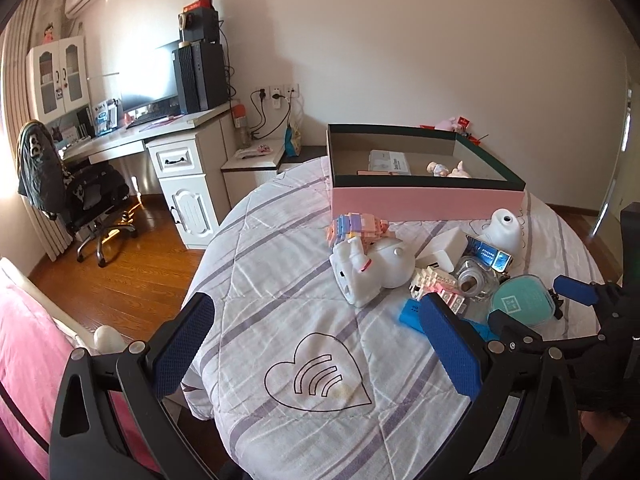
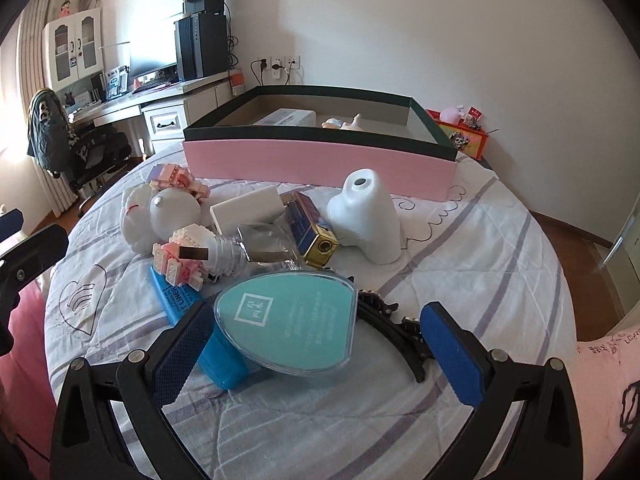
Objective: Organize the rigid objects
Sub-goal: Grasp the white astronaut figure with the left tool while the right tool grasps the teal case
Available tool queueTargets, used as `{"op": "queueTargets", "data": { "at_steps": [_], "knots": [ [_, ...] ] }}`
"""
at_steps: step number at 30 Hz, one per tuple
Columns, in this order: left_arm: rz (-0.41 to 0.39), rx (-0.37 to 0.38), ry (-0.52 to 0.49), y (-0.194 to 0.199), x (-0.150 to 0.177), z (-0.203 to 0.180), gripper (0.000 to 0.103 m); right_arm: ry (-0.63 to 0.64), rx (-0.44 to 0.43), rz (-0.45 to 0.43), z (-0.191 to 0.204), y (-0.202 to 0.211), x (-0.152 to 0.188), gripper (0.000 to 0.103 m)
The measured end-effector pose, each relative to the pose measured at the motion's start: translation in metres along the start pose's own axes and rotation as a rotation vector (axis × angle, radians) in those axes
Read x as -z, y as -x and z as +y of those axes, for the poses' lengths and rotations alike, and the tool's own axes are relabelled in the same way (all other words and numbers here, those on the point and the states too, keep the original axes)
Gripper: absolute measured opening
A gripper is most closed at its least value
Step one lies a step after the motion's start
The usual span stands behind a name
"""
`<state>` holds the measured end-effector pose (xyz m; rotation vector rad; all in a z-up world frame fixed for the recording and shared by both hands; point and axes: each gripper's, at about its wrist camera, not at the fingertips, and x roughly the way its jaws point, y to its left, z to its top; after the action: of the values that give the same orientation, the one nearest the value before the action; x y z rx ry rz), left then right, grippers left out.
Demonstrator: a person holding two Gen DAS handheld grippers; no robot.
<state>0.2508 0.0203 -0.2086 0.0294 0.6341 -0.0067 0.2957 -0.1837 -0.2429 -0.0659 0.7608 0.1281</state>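
My right gripper (image 2: 318,354) is open, and a teal heart-shaped case (image 2: 288,320) lies between its fingers on the quilt, its left edge near the left pad (image 2: 184,352). Behind the case sit a blue box (image 2: 224,364), a glass bottle (image 2: 256,248), a pink-white brick build (image 2: 180,256), a white toy figure (image 2: 160,212), a gold-and-blue box (image 2: 312,228) and a white nozzle-shaped device (image 2: 368,216). My left gripper (image 1: 316,344) is open over bare quilt, left of the pile, with nothing between its fingers. A pink box with a dark green rim (image 1: 424,200) stands behind.
A black hair clip (image 2: 396,328) lies to the right of the teal case. The pink box (image 2: 320,160) holds a white carton and small figurines. The round quilted bed edge (image 1: 208,264) drops to a wooden floor, with a desk and office chair (image 1: 80,200) at left.
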Motion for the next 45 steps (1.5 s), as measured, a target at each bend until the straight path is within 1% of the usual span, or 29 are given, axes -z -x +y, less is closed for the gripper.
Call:
{"op": "queueTargets", "data": {
  "at_steps": [1,2,3,4,8,13,14,15,16,18,20,22,24,25,27,30,31,32,33,34,36,38,42,44,45],
  "knots": [
    [0.004,0.002,0.001,-0.002,0.0,0.0,0.103,-0.006,-0.021,0.01,-0.002,-0.003,0.0,0.1],
    [0.009,0.004,0.002,-0.005,0.0,0.001,0.103,-0.01,-0.05,0.013,-0.003,-0.003,0.0,0.086],
    [0.013,0.008,0.002,-0.007,0.0,0.001,0.103,-0.009,-0.055,0.01,-0.003,-0.003,0.0,0.074],
    [0.017,0.012,0.003,-0.009,-0.001,0.001,0.103,0.005,-0.037,0.01,-0.002,-0.002,0.0,0.075],
    [0.031,0.024,0.012,-0.018,-0.003,0.002,0.103,0.009,-0.055,-0.001,-0.005,0.005,0.001,0.075],
    [0.052,0.043,0.031,-0.037,-0.013,0.001,0.103,-0.009,-0.062,-0.073,-0.02,0.027,-0.008,0.073],
    [0.062,0.049,0.036,-0.042,-0.016,-0.001,0.103,-0.015,-0.055,-0.085,-0.025,0.031,-0.011,0.068],
    [0.07,0.057,0.041,-0.047,-0.018,-0.002,0.103,-0.022,-0.055,-0.1,-0.029,0.035,-0.014,0.052],
    [0.07,0.066,0.045,-0.051,-0.021,-0.003,0.103,-0.028,-0.052,-0.111,-0.035,0.037,-0.018,0.049],
    [0.09,0.081,0.036,-0.063,-0.023,-0.01,0.103,-0.015,-0.018,-0.097,-0.041,0.034,-0.024,0.049],
    [0.117,0.074,0.025,-0.076,-0.025,-0.017,0.103,-0.022,-0.017,-0.071,-0.049,0.025,-0.024,0.049],
    [0.153,0.075,0.017,-0.088,-0.025,-0.021,0.103,-0.046,-0.035,-0.052,-0.058,0.015,-0.02,0.049],
    [0.165,0.079,0.027,-0.097,-0.026,-0.023,0.103,-0.071,-0.066,-0.034,-0.066,0.008,-0.016,0.049],
    [0.17,0.082,0.038,-0.1,-0.027,-0.023,0.103,-0.076,-0.063,-0.025,-0.068,0.004,-0.013,0.049],
    [0.193,0.088,0.058,-0.109,-0.03,-0.023,0.103,-0.087,-0.069,-0.021,-0.071,0.001,-0.007,0.049],
    [0.23,0.093,0.082,-0.122,-0.032,-0.023,0.103,-0.122,-0.107,-0.03,-0.077,0.002,-0.004,0.049],
    [0.239,0.103,0.096,-0.126,-0.032,-0.022,0.101,-0.119,-0.109,-0.026,-0.077,0.002,-0.003,0.05],
    [0.246,0.12,0.1,-0.128,-0.031,-0.021,0.093,-0.115,-0.113,-0.03,-0.076,0.004,-0.003,0.05],
    [0.244,0.122,0.097,-0.128,-0.031,-0.022,0.078,-0.114,-0.118,-0.033,-0.076,0.006,-0.002,0.053],
    [0.235,0.113,0.093,-0.126,-0.031,-0.023,0.077,-0.112,-0.124,-0.033,-0.075,0.008,-0.001,0.055],
    [0.224,0.121,0.088,-0.123,-0.03,-0.023,0.076,-0.109,-0.13,-0.04,-0.071,0.014,0.003,0.061],
    [0.199,0.123,0.088,-0.115,-0.029,-0.021,0.076,-0.098,-0.129,-0.04,-0.067,0.018,0.005,0.064],
    [0.131,0.072,0.044,-0.087,-0.022,-0.019,0.076,-0.084,-0.137,-0.04,-0.056,0.026,0.013,0.072],
    [0.125,0.083,0.037,-0.075,-0.016,-0.017,0.076,-0.076,-0.147,-0.038,-0.05,0.028,0.015,0.074],
    [0.125,0.086,0.033,-0.07,-0.012,-0.017,0.076,-0.07,-0.144,-0.031,-0.046,0.027,0.016,0.076]
  ]
}}
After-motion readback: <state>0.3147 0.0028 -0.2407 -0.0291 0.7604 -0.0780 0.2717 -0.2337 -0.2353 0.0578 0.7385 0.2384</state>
